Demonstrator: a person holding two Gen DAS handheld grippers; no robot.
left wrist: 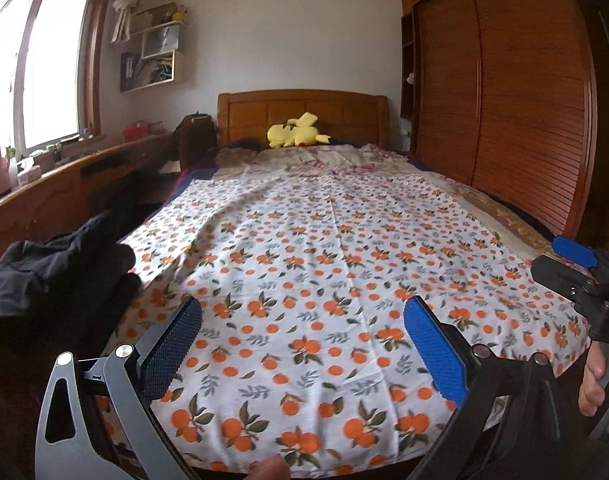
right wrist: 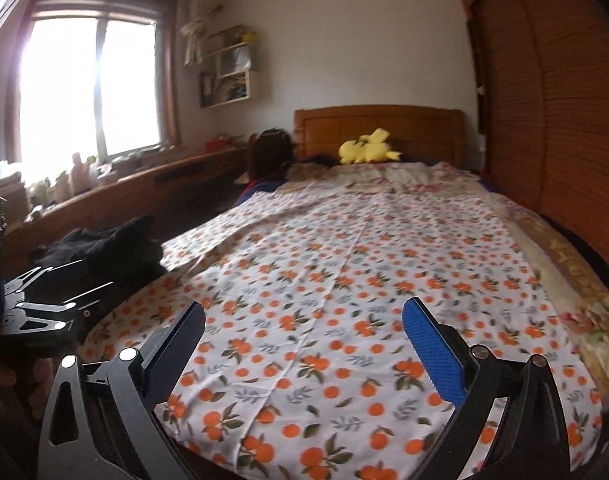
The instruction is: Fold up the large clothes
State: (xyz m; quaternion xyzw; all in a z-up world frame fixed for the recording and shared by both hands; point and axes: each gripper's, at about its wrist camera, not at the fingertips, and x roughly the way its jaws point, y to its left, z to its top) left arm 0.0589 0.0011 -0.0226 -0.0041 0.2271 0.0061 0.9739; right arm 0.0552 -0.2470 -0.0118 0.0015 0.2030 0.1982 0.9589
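**Two grippers spread wide over one orange-print sheet**

Left wrist view: the left gripper hangs above the near end of the bed, its two blue-padded fingers spread apart with nothing between them. One white sheet with orange fruit print lies flat across the bed. One black garment is heaped at its left edge. One yellow plush rests by the headboard.

Right wrist view: the right gripper also gapes empty over the same sheet, black garment at left.
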